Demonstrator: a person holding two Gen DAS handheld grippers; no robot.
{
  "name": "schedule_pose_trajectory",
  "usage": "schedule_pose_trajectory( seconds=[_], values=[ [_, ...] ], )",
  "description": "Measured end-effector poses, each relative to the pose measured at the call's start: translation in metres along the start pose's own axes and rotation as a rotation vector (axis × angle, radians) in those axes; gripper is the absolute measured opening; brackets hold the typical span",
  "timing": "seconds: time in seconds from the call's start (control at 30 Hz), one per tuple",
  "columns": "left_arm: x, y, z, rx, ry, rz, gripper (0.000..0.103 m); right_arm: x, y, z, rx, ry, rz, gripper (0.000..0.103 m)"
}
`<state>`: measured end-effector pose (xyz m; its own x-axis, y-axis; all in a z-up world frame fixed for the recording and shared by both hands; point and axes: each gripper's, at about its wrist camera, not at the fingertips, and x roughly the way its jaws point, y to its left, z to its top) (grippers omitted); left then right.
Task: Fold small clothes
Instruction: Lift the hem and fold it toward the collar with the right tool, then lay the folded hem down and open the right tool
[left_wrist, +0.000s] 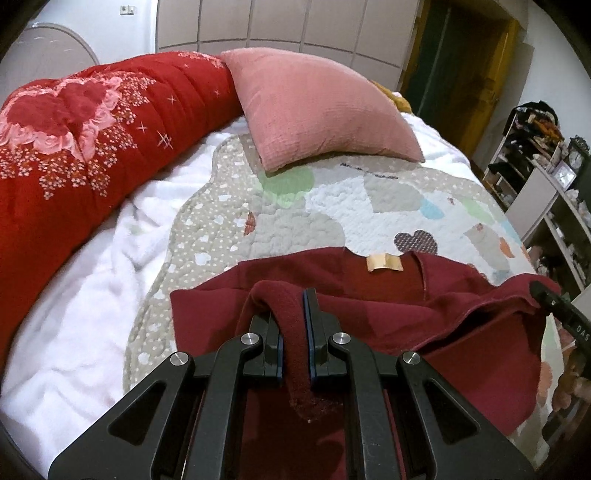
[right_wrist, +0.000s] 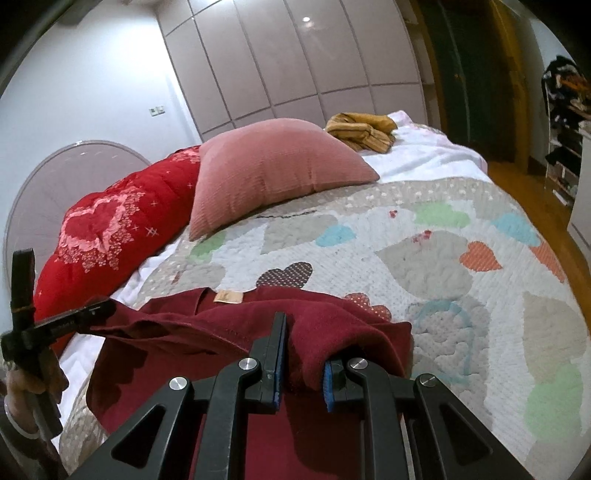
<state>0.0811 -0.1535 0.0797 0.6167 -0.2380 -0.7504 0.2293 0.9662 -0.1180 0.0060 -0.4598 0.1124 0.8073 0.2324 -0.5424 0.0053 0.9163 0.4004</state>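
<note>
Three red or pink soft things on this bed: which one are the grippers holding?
The dark maroon garment with the tan neck label, pinched by both grippers; the red floral quilt and pink pillow lie untouched further back.

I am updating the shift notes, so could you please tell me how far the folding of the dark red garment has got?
Done: the dark red garment is spread on the quilt, label at its far edge. In hand: the left gripper and right gripper each pinch a bunch of its near edge, lifted. Left: no finished fold shows; the held edge is not yet laid down or flattened.
</note>
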Motion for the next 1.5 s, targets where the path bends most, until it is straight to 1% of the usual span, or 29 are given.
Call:
schedule_pose_trajectory(
  seconds=[0.23,0.5,0.7,0.87,0.97,1.0,1.03,1.13,1.2,1.27,1.4,1.47,1.5],
  values=[
    [0.027,0.004,0.002,-0.030,0.043,0.011,0.008,0.026,-0.014,-0.004,0.034,0.057,-0.002,0.015],
    [0.042,0.004,0.008,-0.032,0.052,0.024,0.008,0.041,-0.019,0.004,0.054,0.062,-0.005,0.015],
    [0.056,0.010,0.013,-0.071,0.072,0.021,0.008,0.065,-0.031,0.009,0.110,0.104,0.005,0.015],
    [0.067,0.015,0.016,-0.087,0.105,-0.015,0.008,0.078,-0.040,0.007,0.153,0.142,0.013,0.015],
    [0.068,0.019,0.018,-0.104,0.127,-0.048,0.010,0.076,-0.047,0.009,0.205,0.131,0.059,0.017],
    [0.067,0.022,0.020,-0.117,0.137,-0.070,0.013,0.072,-0.050,0.011,0.218,0.124,0.077,0.017],
    [0.067,0.023,0.022,-0.125,0.144,-0.086,0.015,0.069,-0.049,0.013,0.224,0.116,0.088,0.017],
    [0.063,0.025,0.028,-0.128,0.160,-0.112,0.016,0.059,-0.046,0.021,0.218,0.096,0.107,0.018],
    [0.059,0.024,0.032,-0.118,0.164,-0.121,0.016,0.054,-0.041,0.025,0.203,0.095,0.111,0.021],
    [0.054,0.022,0.036,-0.112,0.159,-0.140,0.020,0.052,-0.039,0.027,0.200,0.099,0.116,0.023],
    [0.052,0.024,0.041,-0.130,0.163,-0.178,0.032,0.049,-0.045,0.027,0.235,0.121,0.152,0.030],
    [0.053,0.028,0.043,-0.148,0.164,-0.189,0.033,0.047,-0.048,0.026,0.238,0.133,0.154,0.031],
    [0.053,0.030,0.044,-0.160,0.170,-0.197,0.033,0.045,-0.049,0.026,0.235,0.135,0.141,0.039]
  ],
)
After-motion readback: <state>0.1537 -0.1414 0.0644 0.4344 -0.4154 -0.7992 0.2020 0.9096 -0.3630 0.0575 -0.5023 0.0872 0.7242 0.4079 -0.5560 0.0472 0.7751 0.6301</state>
